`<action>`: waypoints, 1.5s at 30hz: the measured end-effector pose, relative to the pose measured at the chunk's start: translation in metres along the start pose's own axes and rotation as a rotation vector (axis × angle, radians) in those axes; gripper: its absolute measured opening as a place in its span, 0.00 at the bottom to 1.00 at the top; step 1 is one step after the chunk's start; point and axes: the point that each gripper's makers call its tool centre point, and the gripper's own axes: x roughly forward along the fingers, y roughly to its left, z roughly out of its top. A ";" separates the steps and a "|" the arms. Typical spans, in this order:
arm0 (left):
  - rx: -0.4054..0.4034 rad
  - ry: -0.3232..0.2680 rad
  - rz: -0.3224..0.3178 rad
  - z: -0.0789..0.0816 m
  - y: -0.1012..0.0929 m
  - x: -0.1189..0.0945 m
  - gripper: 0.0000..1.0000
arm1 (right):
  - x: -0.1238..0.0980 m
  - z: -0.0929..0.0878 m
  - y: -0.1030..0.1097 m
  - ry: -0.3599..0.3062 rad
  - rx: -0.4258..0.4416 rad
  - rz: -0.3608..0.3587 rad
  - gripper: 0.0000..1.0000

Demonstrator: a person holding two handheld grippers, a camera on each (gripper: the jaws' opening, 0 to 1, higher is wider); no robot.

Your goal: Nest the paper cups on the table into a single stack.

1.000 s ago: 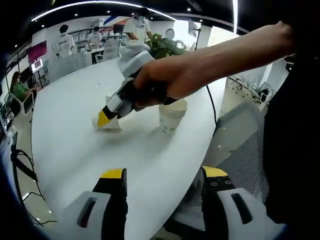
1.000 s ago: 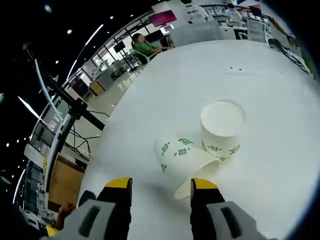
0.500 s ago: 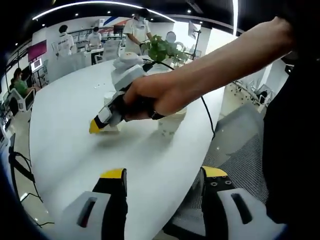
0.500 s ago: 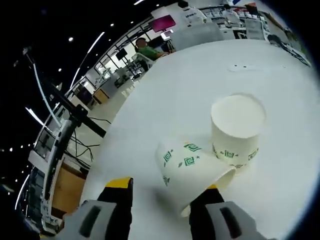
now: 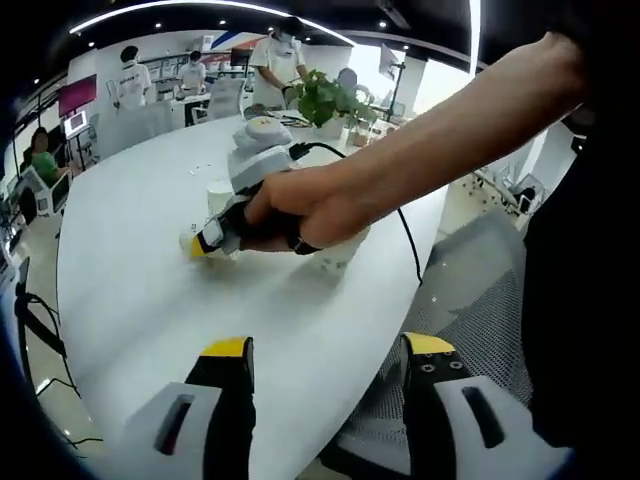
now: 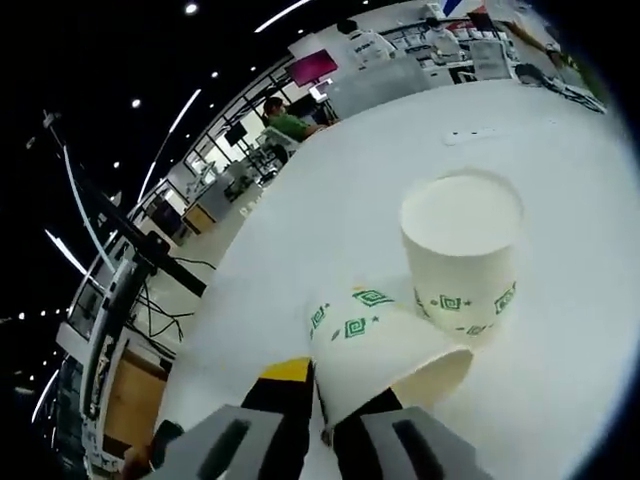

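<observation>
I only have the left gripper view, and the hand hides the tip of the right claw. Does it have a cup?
Observer: Yes. In the right gripper view the right claw is shut on the wall of the tipped cup, near its rim.
Operator: Where is the other cup from there?
Observer: The standing cup is just beyond the tipped one, and the two look to be touching.
</observation>
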 end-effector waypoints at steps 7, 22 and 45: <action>0.006 0.003 0.000 0.001 0.001 0.001 0.57 | -0.004 0.007 0.013 -0.009 -0.022 0.022 0.00; 0.029 0.021 0.008 -0.003 0.006 0.005 0.57 | -0.031 0.033 0.045 0.014 -0.130 0.123 0.00; 0.068 0.029 -0.007 0.000 -0.003 0.016 0.59 | -0.127 0.053 0.038 0.102 -0.363 0.170 0.00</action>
